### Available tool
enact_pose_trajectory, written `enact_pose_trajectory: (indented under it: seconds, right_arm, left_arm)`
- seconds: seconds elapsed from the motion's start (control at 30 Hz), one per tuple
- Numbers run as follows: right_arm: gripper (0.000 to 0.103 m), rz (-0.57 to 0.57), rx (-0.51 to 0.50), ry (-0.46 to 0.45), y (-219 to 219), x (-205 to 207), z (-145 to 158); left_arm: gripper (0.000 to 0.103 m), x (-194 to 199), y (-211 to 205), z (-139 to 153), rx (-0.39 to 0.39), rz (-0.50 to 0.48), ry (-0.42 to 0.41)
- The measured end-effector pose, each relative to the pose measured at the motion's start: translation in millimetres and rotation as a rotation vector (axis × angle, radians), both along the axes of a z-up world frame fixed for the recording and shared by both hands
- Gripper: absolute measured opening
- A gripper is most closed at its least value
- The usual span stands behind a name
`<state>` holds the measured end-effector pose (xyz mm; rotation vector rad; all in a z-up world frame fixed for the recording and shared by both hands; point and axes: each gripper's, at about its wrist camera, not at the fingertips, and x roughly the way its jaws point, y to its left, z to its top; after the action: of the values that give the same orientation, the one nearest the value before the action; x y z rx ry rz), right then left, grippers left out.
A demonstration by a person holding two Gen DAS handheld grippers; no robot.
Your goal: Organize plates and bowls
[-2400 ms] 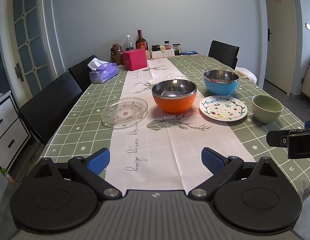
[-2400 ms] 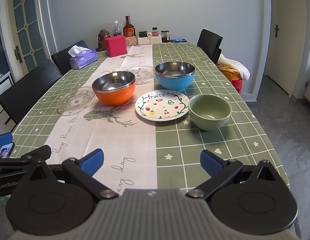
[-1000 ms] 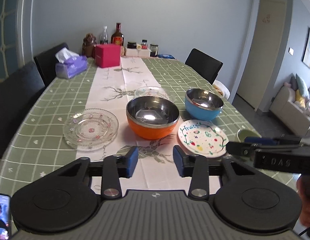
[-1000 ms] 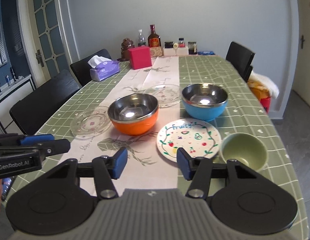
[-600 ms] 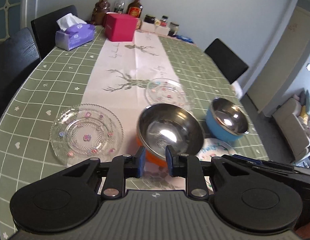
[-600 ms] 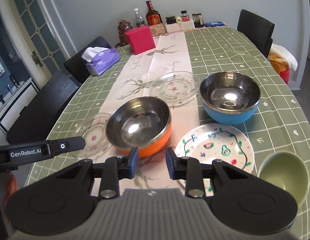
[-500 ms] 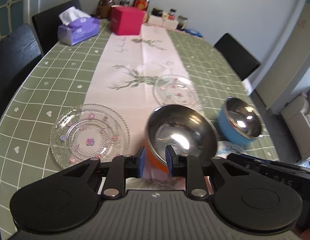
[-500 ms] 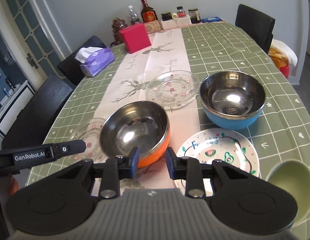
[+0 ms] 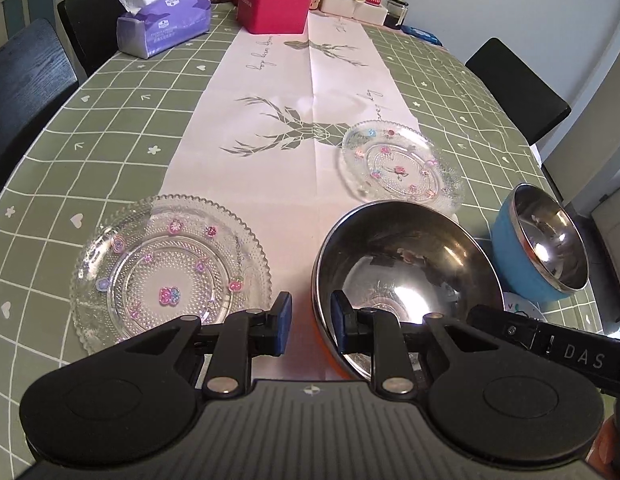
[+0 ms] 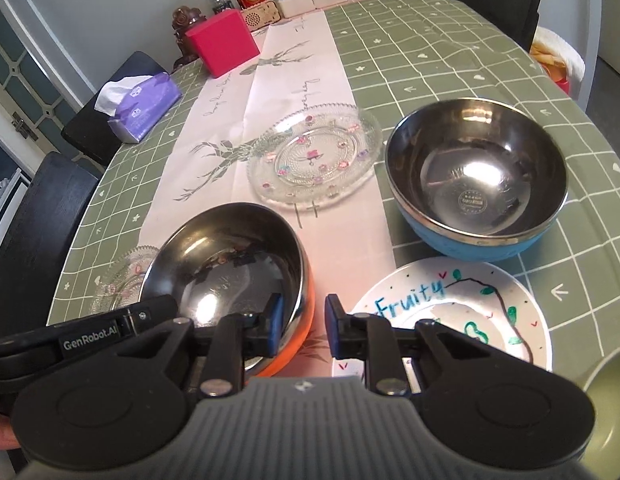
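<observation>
Straddling the orange bowl's point(image 9: 406, 280) opposite rims on the tabletop point(image 9: 109, 120), your left gripper point(image 9: 310, 320) and right gripper point(image 10: 301, 324) have just been closing but their fingers aren't visibly pressing yet, so seat both evenly before lifting level.

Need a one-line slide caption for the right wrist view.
Right tongs straddle the orange bowl's near rim, closing, beside the Fruity plate and blue bowl.
</observation>
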<state>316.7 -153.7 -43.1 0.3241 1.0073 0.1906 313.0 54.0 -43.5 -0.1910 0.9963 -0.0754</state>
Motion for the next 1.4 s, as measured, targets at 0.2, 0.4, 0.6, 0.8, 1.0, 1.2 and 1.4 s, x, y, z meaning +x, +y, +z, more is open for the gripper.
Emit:
enact_pose_trajectory:
  seconds: [0.2,0.4,0.6,0.8,1.0,1.2,1.4]
  right_arm:
    - [0.013,0.000,0.003,0.003,4.0,1.2,-1.0]
    - [0.010,-0.008,0.003,0.006,3.9,-3.5,2.4]
    - [0.009,0.007,0.008,-0.011,7.5,-20.6,14.3]
    - [0.009,0.040,0.020,-0.016,14.7,-47.4,27.4]
    - [0.009,0.073,0.041,0.001,28.1,-77.1,35.3]
    - [0.009,0.124,0.029,0.033,45.5,-108.8,31.1]
    - [0.009,0.167,0.033,0.091,53.1,-135.5,17.5]
  left_arm:
    - [0.016,-1.5,-9.3,-0.7,0.029,-0.007,-0.007]
    - [0.013,-9.9,-12.8,4.3,0.058,-0.001,-0.032]
    - [0.013,-29.3,-8.6,19.6,0.065,0.000,-0.048]
    - [0.013,-57.5,1.8,39.5,0.075,-0.003,-0.064]
    - [0.013,-85.4,21.8,47.2,0.057,-0.001,-0.007]
    - [0.013,-117.8,36.3,38.7,0.073,-0.008,0.066]
    - [0.013,-149.6,41.9,32.8,0.107,-0.024,0.101]
